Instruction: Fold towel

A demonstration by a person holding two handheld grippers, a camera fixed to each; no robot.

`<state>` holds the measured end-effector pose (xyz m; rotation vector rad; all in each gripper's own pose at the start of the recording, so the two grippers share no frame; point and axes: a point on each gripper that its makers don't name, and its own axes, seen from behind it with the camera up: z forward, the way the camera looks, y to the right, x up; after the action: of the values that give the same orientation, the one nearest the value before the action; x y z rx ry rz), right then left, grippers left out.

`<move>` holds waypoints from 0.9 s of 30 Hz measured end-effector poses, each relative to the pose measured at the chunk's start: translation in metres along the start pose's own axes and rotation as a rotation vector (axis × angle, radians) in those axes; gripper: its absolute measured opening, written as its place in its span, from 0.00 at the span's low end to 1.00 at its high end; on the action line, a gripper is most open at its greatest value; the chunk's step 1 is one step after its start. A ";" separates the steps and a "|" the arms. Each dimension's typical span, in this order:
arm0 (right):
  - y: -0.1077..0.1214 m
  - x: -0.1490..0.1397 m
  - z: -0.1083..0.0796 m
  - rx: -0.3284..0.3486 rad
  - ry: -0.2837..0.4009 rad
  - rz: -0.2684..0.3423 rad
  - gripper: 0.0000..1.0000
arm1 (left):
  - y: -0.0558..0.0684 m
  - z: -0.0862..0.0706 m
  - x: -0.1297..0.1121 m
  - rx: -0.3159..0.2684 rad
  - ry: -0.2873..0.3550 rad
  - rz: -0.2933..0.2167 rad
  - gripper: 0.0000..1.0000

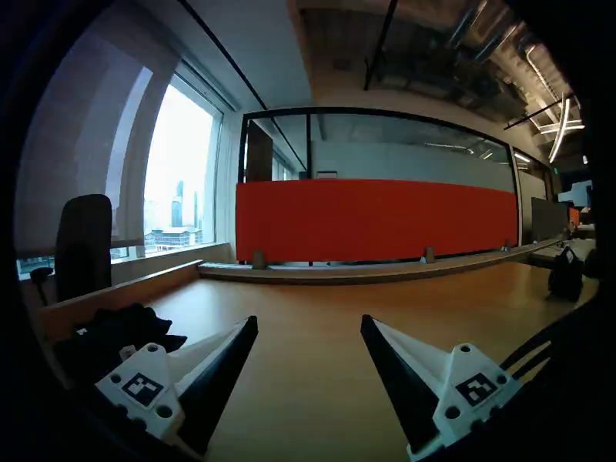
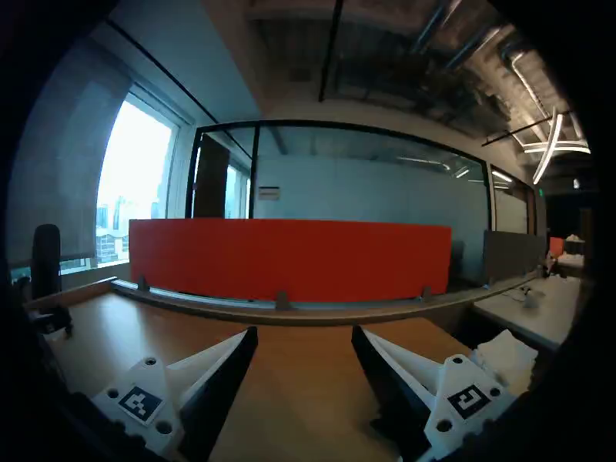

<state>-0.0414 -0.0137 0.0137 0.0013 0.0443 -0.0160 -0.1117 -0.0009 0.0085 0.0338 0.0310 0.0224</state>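
Fingers spread wide on left gripper [image 1: 308, 319] and right gripper [image 2: 304, 329], nothing held yet.
Loads of bare wooden bench [image 1: 323, 362] ahead, open run up to the red divider [image 1: 369, 219]. Probably the towel [image 2: 504, 356]: white crumpled heap low right in the right gripper view, near the bench's right edge. Looks soft, light, floppy, so best pinched at two corners. Dark bundle [image 1: 115, 331] far left, can't tell what.

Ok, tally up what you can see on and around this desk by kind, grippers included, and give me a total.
Hand-held grippers: 2 (left hand-held gripper, right hand-held gripper)
Red divider panel: 1
Black chair: 1
Black cloth bundle: 1
White cloth: 1
Total: 6
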 end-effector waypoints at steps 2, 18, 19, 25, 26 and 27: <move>-0.001 -0.004 -0.001 0.009 0.005 0.004 0.95 | 0.000 0.000 0.000 0.000 0.000 0.000 1.00; 0.011 -0.071 -0.002 0.021 -0.012 0.052 0.95 | 0.001 0.000 -0.001 0.000 0.000 0.000 1.00; 0.012 -0.074 -0.002 0.018 -0.010 0.052 0.95 | 0.001 -0.001 -0.001 0.000 0.000 0.000 1.00; 0.014 -0.090 -0.002 0.022 0.002 0.052 0.95 | 0.000 0.000 0.000 0.000 0.000 0.000 1.00; 0.015 -0.093 -0.002 0.022 0.001 0.052 0.95 | 0.000 0.000 0.000 0.000 0.000 0.000 1.00; 0.015 -0.095 -0.002 0.022 -0.001 0.053 0.95 | 0.000 0.000 0.000 0.000 0.000 0.000 1.00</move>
<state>-0.1364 0.0032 0.0164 0.0242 0.0434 0.0361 -0.1120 -0.0006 0.0082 0.0341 0.0311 0.0224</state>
